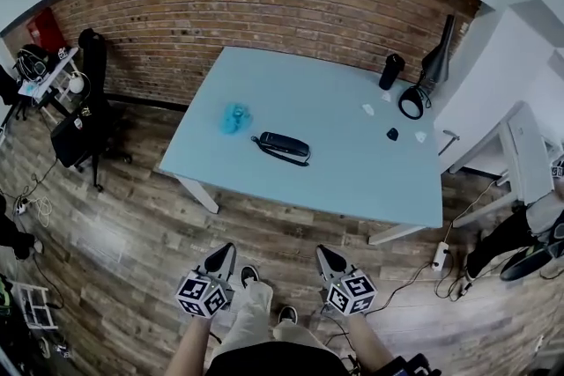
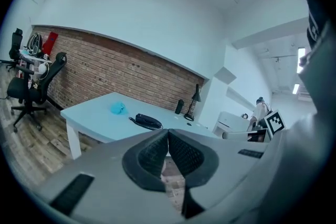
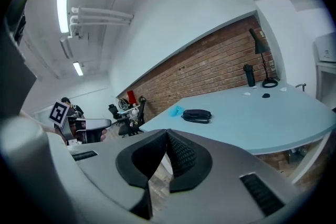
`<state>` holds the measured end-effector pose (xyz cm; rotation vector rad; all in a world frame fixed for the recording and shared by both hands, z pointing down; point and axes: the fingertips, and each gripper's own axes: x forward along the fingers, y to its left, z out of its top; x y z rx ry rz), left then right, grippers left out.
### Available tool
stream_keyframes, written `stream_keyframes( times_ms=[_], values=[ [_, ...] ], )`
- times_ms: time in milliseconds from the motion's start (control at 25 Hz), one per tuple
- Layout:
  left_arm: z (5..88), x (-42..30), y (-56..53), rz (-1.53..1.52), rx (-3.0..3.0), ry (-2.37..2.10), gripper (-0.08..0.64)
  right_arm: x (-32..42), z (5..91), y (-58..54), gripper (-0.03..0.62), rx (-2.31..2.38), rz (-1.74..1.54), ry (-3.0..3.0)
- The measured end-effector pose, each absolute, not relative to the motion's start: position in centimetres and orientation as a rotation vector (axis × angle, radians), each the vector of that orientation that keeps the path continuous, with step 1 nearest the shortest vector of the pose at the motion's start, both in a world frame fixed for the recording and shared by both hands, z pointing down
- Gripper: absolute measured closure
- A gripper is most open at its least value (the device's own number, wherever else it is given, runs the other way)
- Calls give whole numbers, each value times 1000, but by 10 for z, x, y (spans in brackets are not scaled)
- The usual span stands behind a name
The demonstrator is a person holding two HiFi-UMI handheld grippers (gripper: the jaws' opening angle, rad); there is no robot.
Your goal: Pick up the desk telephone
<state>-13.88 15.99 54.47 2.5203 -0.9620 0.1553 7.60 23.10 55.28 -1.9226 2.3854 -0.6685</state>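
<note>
The black desk telephone (image 1: 284,147) lies near the middle of the pale blue table (image 1: 352,180), its cord looping beside it. It also shows in the left gripper view as a dark telephone (image 2: 148,121) and in the right gripper view as a dark telephone (image 3: 197,115). My left gripper (image 1: 223,253) and right gripper (image 1: 327,256) hang over the wooden floor, well short of the table's near edge. Both are shut with nothing between the jaws: the pads meet in the left gripper (image 2: 168,134) and the right gripper (image 3: 167,134).
A crumpled blue cloth (image 1: 234,117) lies left of the phone. At the table's far right stand a dark cup (image 1: 391,70) and a black desk lamp (image 1: 430,75), with small bits near them. An office chair (image 1: 84,123) stands at the left, a power strip (image 1: 440,256) on the floor at the right.
</note>
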Motion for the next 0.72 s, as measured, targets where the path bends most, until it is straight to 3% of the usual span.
stream_keyframes(
  times_ms=[440,720],
  values=[
    [551,-139,51,75,2494,-864,551,104,555,164,580,-2188,-814,2332],
    [568,-154,1,84,2466,-853,551,82,565,115,580,-2207,-897,2328]
  ],
)
